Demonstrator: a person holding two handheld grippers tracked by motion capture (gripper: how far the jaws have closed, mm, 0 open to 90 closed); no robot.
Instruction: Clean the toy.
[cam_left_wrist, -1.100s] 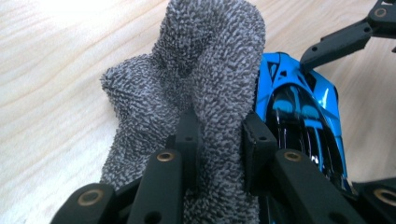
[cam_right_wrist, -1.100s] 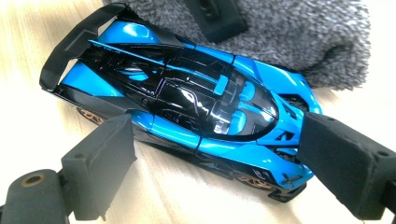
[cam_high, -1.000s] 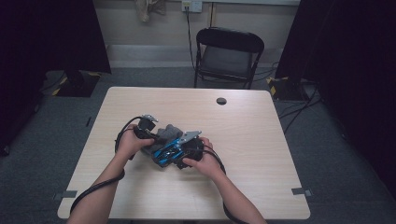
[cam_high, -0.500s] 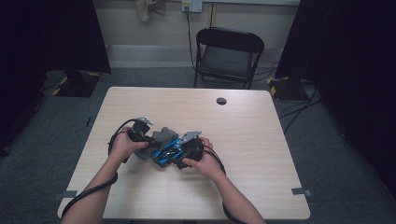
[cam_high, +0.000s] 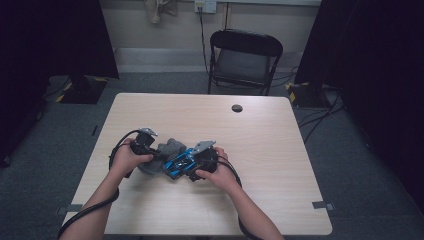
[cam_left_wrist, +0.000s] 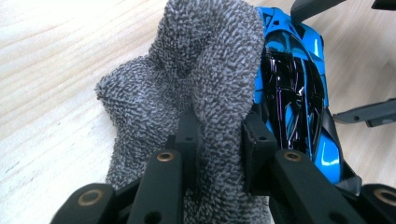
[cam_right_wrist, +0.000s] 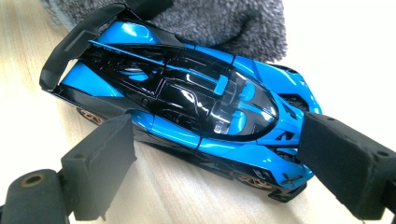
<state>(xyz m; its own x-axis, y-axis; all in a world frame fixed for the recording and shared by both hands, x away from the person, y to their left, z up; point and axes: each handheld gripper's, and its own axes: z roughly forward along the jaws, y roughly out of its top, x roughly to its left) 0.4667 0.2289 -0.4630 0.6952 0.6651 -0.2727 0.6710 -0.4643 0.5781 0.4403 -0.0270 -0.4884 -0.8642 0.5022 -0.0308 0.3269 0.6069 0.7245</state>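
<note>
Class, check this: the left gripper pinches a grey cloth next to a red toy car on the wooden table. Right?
Not quite: the toy car is blue and black, not red, as the right gripper view shows. The left gripper does pinch the grey cloth beside it on the wooden table.

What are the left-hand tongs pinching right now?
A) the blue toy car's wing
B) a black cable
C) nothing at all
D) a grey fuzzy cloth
D: in the left gripper view, the left tongs are closed on a fold of the grey fuzzy cloth, which lies against the blue toy car.
</note>
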